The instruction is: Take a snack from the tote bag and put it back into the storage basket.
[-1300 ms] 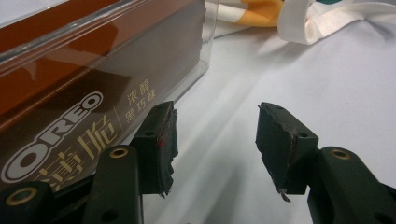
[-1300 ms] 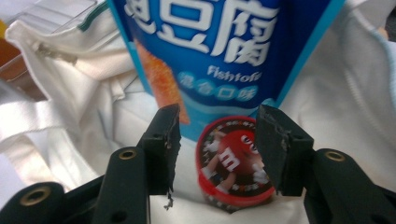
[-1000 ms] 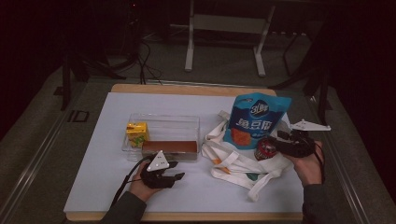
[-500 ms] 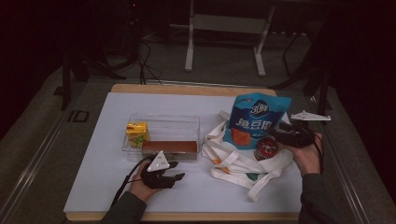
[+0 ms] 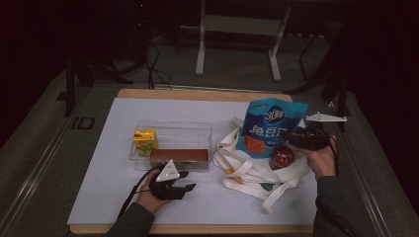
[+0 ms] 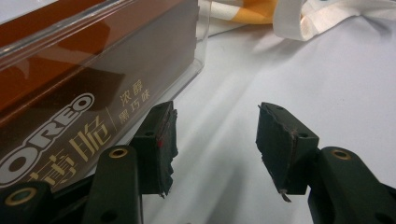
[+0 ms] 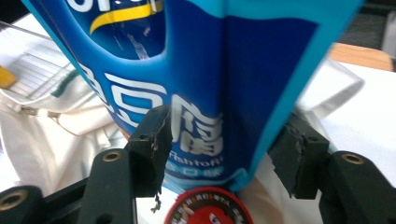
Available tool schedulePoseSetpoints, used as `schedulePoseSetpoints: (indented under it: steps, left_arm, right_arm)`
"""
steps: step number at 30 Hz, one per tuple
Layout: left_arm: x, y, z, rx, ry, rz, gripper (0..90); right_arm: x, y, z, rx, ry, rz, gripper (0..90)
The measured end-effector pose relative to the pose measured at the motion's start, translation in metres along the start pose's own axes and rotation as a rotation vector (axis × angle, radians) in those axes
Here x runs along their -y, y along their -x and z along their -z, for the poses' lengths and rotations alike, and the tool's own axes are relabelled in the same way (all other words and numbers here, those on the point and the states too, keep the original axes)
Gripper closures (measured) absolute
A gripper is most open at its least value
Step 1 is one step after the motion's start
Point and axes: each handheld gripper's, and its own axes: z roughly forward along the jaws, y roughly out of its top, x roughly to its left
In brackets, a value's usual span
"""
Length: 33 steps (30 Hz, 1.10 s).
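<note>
A blue snack bag [image 5: 272,129] stands upright on a white cloth tote bag [image 5: 252,170] at the right of the table. My right gripper [image 5: 291,138] reaches it from the right. In the right gripper view the blue snack bag [image 7: 224,70] fills the gap of the right gripper [image 7: 219,154]; the jaws have just been closing and both pads touch its sides. A red round tin [image 5: 282,157] lies just below. My left gripper [image 5: 188,180] rests open on the table beside a brown Oreo box [image 6: 70,93], with nothing in the left gripper [image 6: 215,140].
A clear plastic container [image 5: 173,127] at mid-table holds a yellow juice carton [image 5: 145,140] and the Oreo box [image 5: 180,155]. The tote's straps [image 5: 276,195] trail toward the front edge. A white mat [image 5: 113,163] covers the wooden table; metal stands lie behind it.
My right hand has moved away from the table's front edge and in toward the blue bag, which now stands taller and more upright. The left hand has stayed put.
</note>
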Motion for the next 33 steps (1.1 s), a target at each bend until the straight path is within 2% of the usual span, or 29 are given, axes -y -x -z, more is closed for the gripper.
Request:
schedulePoseSetpoints:
  steps: [5,8,16,19,23,25,26,27,29,33]
  left_arm:
    - [0.0,0.0,0.0,0.0,0.0,-0.001,47.4]
    - [0.0,0.0,0.0,0.002,0.0,-0.002,47.5]
    - [0.0,0.001,-0.001,0.001,-0.003,-0.007,47.9]
    - [0.0,0.001,-0.001,0.003,-0.005,-0.008,47.8]
    - [0.0,0.001,-0.001,0.001,-0.006,-0.011,47.7]
    - [0.0,0.001,-0.001,0.002,-0.007,-0.012,47.7]
    - [0.0,0.001,-0.001,0.002,-0.008,-0.012,47.7]
    - [0.0,0.001,-0.001,0.002,-0.008,-0.012,47.7]
    - [0.0,0.001,-0.001,0.002,-0.008,-0.012,47.7]
    - [0.0,0.001,-0.001,0.001,-0.008,-0.012,47.7]
  right_arm:
    - [-0.001,0.0,-0.008,-0.016,-0.007,0.008,42.9]
    - [-0.002,0.001,-0.011,-0.058,0.006,-0.003,43.4]
    - [-0.003,0.006,-0.015,-0.11,0.036,-0.019,43.6]
    - [-0.004,0.003,-0.017,-0.134,0.046,-0.017,47.9]
    - [-0.005,-0.002,-0.018,-0.144,0.053,0.01,56.5]
    - [-0.005,-0.002,-0.017,-0.145,0.057,0.01,59.1]
    - [-0.004,-0.001,-0.017,-0.157,0.072,0.004,65.5]
    - [-0.004,-0.001,-0.017,-0.157,0.072,0.004,65.5]
    - [-0.003,0.0,-0.016,-0.19,0.098,-0.016,74.6]
    - [-0.003,0.0,-0.016,-0.201,0.105,-0.014,81.2]
